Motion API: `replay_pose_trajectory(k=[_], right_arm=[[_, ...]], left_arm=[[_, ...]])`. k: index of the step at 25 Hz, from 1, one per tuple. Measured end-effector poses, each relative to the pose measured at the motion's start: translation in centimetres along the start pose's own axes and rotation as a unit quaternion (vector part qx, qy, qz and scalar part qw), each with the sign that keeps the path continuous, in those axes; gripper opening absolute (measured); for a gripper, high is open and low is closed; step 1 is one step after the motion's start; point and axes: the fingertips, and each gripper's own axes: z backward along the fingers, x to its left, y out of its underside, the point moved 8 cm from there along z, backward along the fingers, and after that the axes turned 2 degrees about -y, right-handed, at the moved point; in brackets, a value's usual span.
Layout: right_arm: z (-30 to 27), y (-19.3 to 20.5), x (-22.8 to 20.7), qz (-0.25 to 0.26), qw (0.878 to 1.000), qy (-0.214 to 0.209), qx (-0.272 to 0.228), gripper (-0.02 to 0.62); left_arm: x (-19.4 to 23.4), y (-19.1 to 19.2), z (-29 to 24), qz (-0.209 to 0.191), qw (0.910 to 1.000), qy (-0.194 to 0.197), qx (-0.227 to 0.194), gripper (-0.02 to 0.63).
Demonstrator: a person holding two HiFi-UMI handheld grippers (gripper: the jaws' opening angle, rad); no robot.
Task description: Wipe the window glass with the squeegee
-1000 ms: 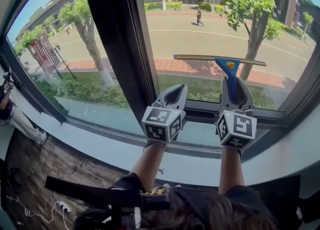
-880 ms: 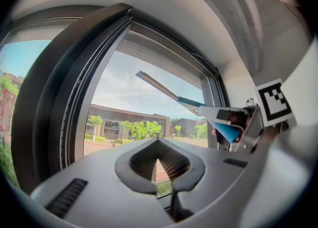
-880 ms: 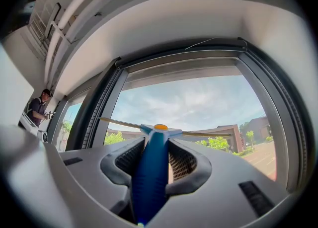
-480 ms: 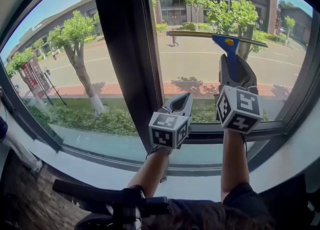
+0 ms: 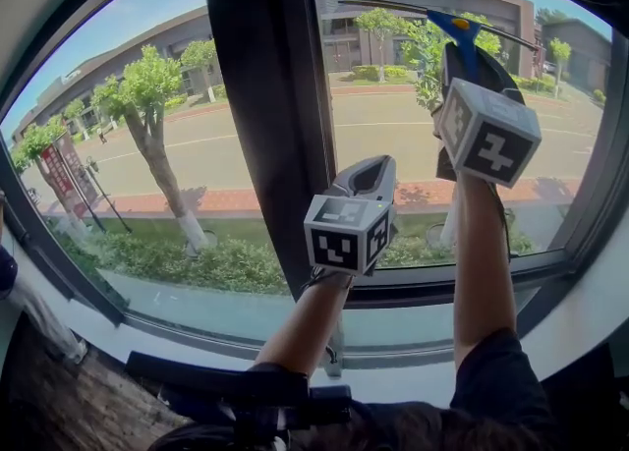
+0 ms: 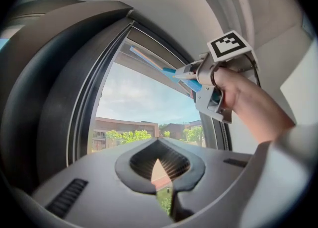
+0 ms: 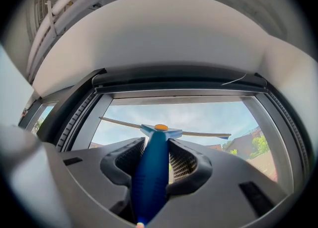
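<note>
The right gripper (image 7: 158, 148) pinched the blue handle of the squeegee (image 7: 150, 172), whose blade lay level high on the window glass (image 5: 383, 135), near its top edge. The left gripper (image 5: 366, 180), jaws pressed together on nothing, hung lower beside the dark window post (image 5: 260, 115).

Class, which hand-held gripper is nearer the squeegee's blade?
Right. The right hand-held gripper clamps the squeegee handle just below the blade; the left hand-held gripper hangs lower, beside the window post.

A room in a building: big dark-framed window (image 5: 263, 125), white sill (image 5: 413, 372), road (image 5: 383, 144) outside
</note>
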Motion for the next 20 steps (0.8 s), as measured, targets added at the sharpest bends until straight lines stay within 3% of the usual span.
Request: replay_pose_trajectory(k=[7, 20], right_arm=[[-0.9, -3.5, 1.7, 0.052, 0.998, 0.015, -0.036, 0.141], [-4.9, -6.7, 3.7, 0.084, 0.994, 0.029, -0.064, 0.141]], left_arm=[[1.3, -0.6, 0.1, -0.002, 0.9999, -0.003, -0.014, 0.002], [1.6, -1.6, -0.6, -0.003, 0.9995, -0.001, -0.032, 0.002]])
